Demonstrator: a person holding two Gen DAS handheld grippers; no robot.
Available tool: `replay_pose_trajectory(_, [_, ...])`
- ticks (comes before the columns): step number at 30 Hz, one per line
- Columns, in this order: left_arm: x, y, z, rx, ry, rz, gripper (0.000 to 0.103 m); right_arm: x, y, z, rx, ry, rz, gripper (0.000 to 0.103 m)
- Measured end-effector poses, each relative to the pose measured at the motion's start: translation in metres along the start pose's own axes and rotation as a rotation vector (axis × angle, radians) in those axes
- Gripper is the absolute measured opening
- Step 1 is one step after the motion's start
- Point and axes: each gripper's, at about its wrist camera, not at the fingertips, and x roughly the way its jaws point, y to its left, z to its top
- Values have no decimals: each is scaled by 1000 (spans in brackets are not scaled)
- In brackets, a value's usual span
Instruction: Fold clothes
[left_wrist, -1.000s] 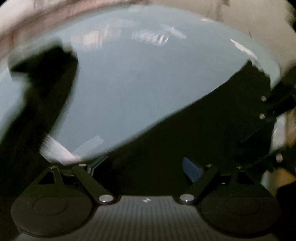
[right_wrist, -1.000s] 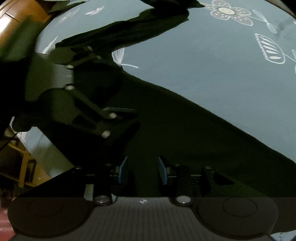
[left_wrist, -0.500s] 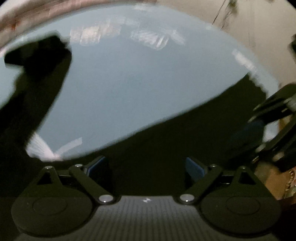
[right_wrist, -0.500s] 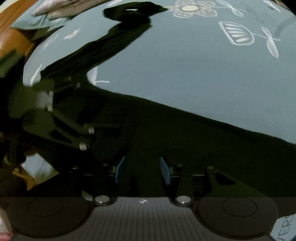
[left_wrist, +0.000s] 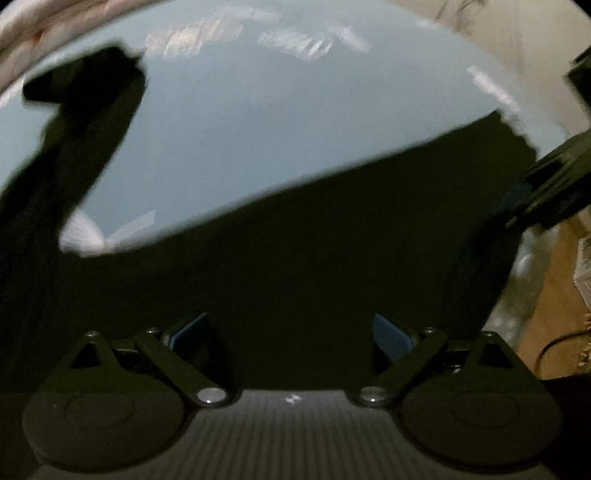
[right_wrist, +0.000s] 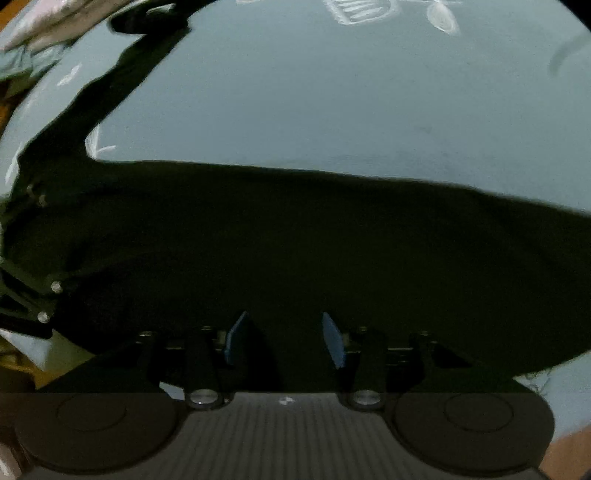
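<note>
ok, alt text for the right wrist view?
A dark garment lies spread on a pale blue sheet with white floral print. The right gripper, its jaws opening, hangs over the cloth, nothing pinched between its blue pads.

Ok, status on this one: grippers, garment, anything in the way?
Left gripper open over the dark garment. Right gripper opening, nothing pinched. Garment spread on the blue sheet, sleeve trailing. No obstruction seen.

Pale blue bedsheet (right_wrist: 332, 110) printed with white flower and leaf outlines, forming the work surface; wooden floor (left_wrist: 550, 302) at the right of the left wrist view, with a dark cable (left_wrist: 554, 341) lying on it; pale wall (left_wrist: 498, 33) beyond; dim lighting, frames blurred
</note>
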Motion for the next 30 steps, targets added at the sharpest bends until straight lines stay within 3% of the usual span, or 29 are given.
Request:
replay_pose_trajectory(6, [-9,1,-2,-15,-21,33,94,-12,-1,7,-1,-43,20,56])
replay_pose_trajectory(8, [-8,3,-2,-21,-16,53,94,-5,1,5,-19,-21,-8,57])
replay_pose_trajectory(11, [4,8,-5,-57,70,76,96,-1,2,0,-31,8,-37,57])
replay_pose_trajectory(18, [-16,17,-3,-154,-19,129,95,-12,4,7,-18,-22,-21,57])
replay_pose_trajectory(23, [-18,22,-10,-199,-5,184,95,-17,7,15,-39,-24,-12,57])
replay_pose_trajectory(30, [-52,49,-30,-311,-63,284,94,-28,14,24,-109,-9,15,57])
